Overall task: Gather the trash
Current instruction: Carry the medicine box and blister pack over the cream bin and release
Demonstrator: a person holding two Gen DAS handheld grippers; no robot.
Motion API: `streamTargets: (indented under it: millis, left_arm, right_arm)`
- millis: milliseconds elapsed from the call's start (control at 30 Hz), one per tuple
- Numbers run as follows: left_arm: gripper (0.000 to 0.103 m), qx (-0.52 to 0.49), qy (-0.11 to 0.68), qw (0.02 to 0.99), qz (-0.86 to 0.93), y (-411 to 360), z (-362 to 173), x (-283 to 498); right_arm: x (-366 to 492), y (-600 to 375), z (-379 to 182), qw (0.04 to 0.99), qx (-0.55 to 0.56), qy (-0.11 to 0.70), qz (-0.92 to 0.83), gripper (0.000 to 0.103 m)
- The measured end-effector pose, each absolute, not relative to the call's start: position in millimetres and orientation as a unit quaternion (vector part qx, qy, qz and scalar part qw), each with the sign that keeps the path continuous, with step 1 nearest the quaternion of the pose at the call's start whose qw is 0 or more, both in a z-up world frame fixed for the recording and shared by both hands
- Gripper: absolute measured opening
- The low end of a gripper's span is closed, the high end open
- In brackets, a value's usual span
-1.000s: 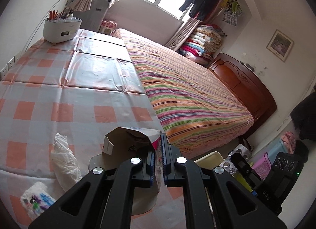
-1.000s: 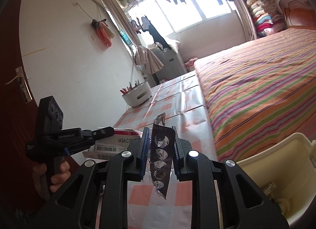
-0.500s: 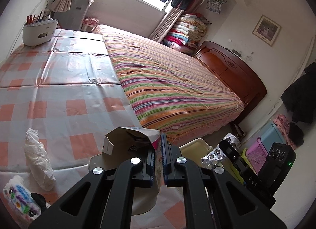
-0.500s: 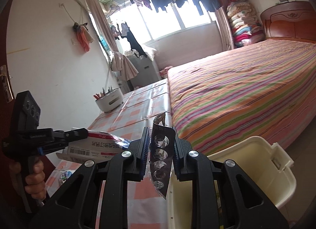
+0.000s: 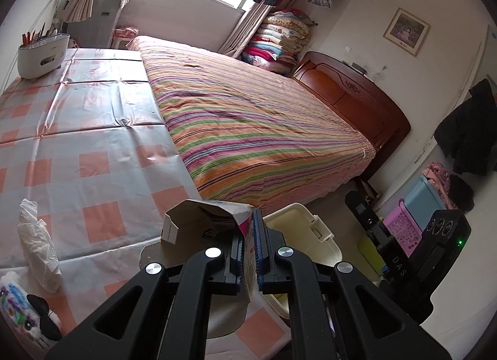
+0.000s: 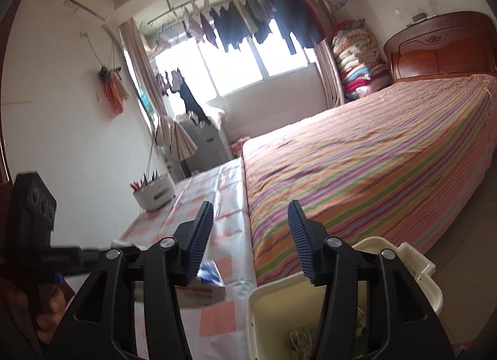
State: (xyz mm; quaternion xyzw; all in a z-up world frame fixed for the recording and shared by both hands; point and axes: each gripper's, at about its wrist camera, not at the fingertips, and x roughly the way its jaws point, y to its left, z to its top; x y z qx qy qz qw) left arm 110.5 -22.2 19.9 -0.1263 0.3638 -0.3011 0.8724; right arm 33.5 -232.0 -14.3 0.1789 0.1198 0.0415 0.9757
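Above cream rectangular plastic bin (image 6: 341,301): right tool (image 6: 250,235) just opening, empty; left tool (image 5: 247,254) clamping torn white cardboard box (image 5: 211,220); best centred over bin before letting go.

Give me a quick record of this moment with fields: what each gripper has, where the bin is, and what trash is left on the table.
left gripper: shut on the opened cardboard box
right gripper: jaws have just been opening, nothing between the fingers, above the bin
bin: cream, open, on the floor at the table's corner beside the bed
table: orange and white checked cloth
trash left: crumpled white tissue near the table's front edge
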Motion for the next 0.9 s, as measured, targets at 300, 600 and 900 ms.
streamTargets:
  millis: [300,600,900]
  left_arm:
    - [0.006,-0.090,0.385,0.856,-0.335,-79,11,106]
    - [0.007,-0.037,0.401,0.842,-0.359,-133,-7,95]
    - [0.068,-0.051,0.411,0.835,-0.363,-134,-12,92]
  right_arm:
    - [10,-257,8,0.978,0.200,0.062,0.012,0.064]
    - [2,-275,7,0.972,0.228,0.050,0.006,0.066]
    - [5,-273,1,0.972,0.229,0.055,0.013,0.067]
